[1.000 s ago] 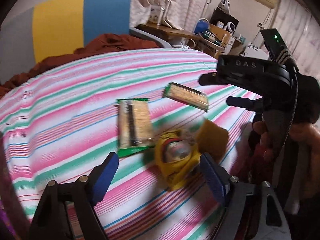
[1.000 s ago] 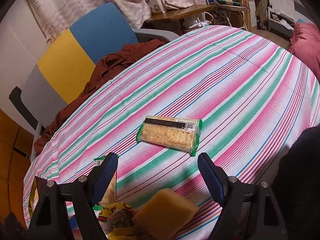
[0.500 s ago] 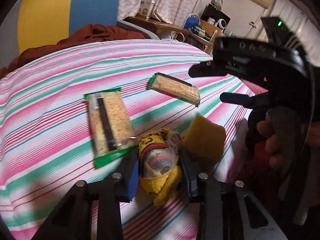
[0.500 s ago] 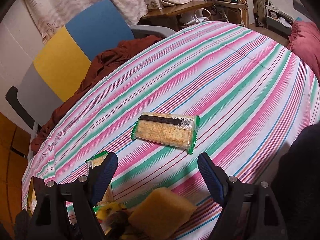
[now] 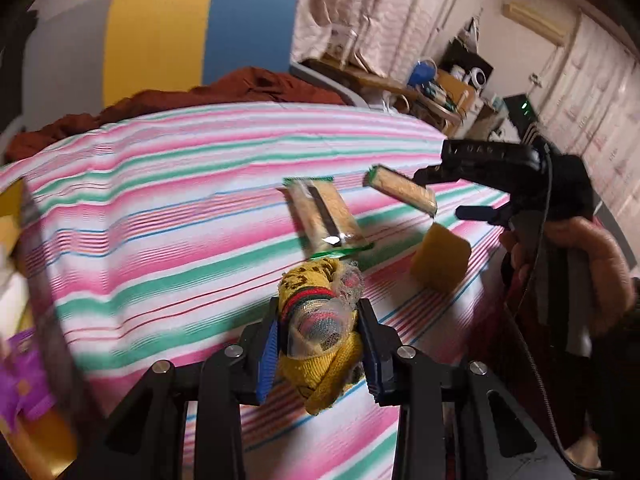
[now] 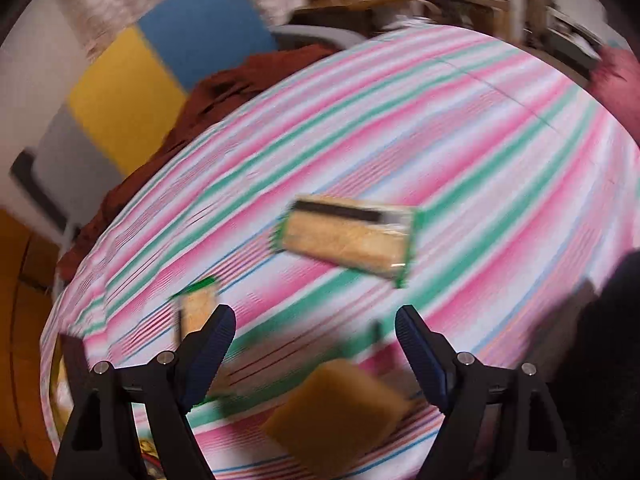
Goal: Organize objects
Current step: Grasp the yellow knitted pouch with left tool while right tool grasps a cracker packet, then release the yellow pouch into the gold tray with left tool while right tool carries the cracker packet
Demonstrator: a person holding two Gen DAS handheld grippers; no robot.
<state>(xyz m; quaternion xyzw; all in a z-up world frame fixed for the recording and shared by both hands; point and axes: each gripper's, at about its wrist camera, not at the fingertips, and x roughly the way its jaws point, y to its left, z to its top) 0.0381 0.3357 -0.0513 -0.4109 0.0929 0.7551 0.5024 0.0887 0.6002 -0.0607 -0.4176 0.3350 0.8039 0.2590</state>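
The left gripper (image 5: 320,344) is clamped on a yellow knitted bundle (image 5: 320,320), low in the middle of the left wrist view, and appears to hold it just above the striped cloth (image 5: 160,208). The bundle looks soft and light; part of it is wrapped in a thin net or film. It probably yields under the pads, so the thick middle, where the pads now press, seems the safest place to hold it.

The right gripper (image 6: 316,344) stands apart with nothing between its fingers. A yellow sponge (image 6: 340,412) lies below it, at the bottom centre of its view.

Two cracker packs (image 5: 324,216) (image 5: 404,190) lie on the cloth; they are likely stiff but fragile.

At the left edge of the left wrist view something yellow and purple shows, too blurred to tell whether it is a container.
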